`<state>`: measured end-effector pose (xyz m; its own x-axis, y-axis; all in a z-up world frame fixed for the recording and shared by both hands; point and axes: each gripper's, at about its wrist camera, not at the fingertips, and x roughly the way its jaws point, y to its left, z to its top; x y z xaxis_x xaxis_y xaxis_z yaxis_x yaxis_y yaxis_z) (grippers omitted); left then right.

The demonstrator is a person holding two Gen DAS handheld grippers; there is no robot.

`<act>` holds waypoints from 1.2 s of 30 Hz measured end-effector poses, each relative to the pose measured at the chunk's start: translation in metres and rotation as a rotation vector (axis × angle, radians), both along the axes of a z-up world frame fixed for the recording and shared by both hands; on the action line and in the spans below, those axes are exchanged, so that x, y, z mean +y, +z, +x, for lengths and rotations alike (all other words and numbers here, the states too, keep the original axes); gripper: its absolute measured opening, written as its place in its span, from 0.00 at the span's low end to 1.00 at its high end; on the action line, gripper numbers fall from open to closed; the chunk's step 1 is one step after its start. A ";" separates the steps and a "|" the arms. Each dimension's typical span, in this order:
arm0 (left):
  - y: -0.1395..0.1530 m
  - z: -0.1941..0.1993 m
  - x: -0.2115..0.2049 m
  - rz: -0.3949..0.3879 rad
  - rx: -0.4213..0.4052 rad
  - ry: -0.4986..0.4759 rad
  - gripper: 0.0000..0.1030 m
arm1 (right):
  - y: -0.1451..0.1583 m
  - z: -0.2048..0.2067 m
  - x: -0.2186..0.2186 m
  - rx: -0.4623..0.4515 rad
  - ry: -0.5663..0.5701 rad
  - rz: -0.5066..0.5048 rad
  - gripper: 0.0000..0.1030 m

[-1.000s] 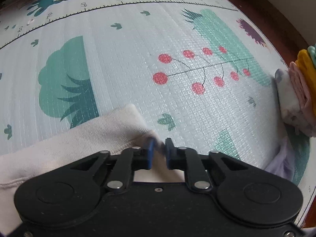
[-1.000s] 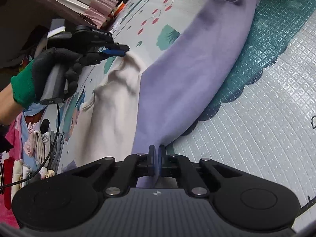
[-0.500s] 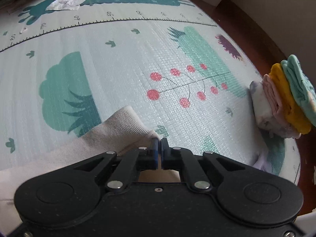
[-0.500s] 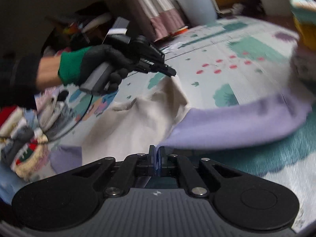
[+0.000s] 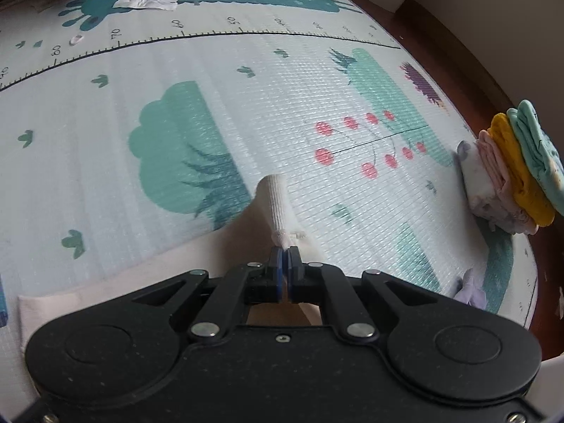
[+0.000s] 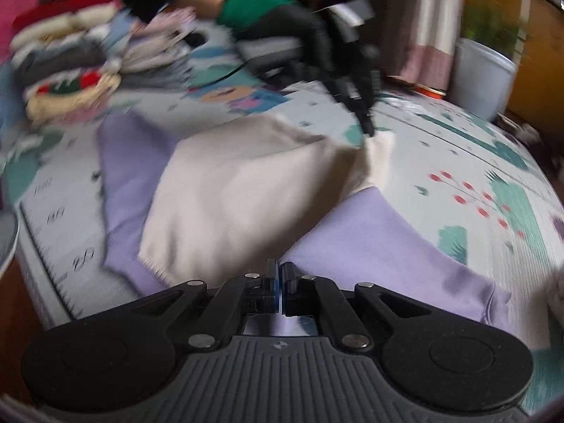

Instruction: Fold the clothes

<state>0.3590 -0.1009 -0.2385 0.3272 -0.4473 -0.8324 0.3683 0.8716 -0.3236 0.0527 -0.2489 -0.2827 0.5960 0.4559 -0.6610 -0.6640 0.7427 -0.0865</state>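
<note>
Since 1 second ago the left claw has clamped the cream cuff and lifted it; right claw stays pinched on the purple sweatshirt, spread on the play mat. Folding's barely started, 1 folded stack sits done nearby.

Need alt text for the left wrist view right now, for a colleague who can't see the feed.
The left gripper is shut on the cream ribbed cuff of a sweatshirt, above a play mat printed with trees and berries. A stack of folded clothes sits at the mat's right edge.
</note>
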 end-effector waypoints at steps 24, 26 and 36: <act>-0.018 -0.012 -0.004 0.100 -0.112 -0.091 0.01 | -0.032 0.002 0.041 0.119 0.133 -0.054 0.04; -0.018 -0.013 -0.003 0.070 -0.119 -0.090 0.01 | -0.030 0.001 0.040 0.108 0.134 -0.049 0.04; -0.028 -0.014 -0.010 0.093 -0.079 -0.048 0.01 | -0.031 0.003 0.036 0.128 0.116 -0.068 0.04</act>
<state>0.3451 -0.1108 -0.2666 0.3740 -0.3861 -0.8433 0.4311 0.8774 -0.2105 0.0560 -0.2125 -0.3137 0.4513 0.4680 -0.7598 -0.7534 0.6561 -0.0433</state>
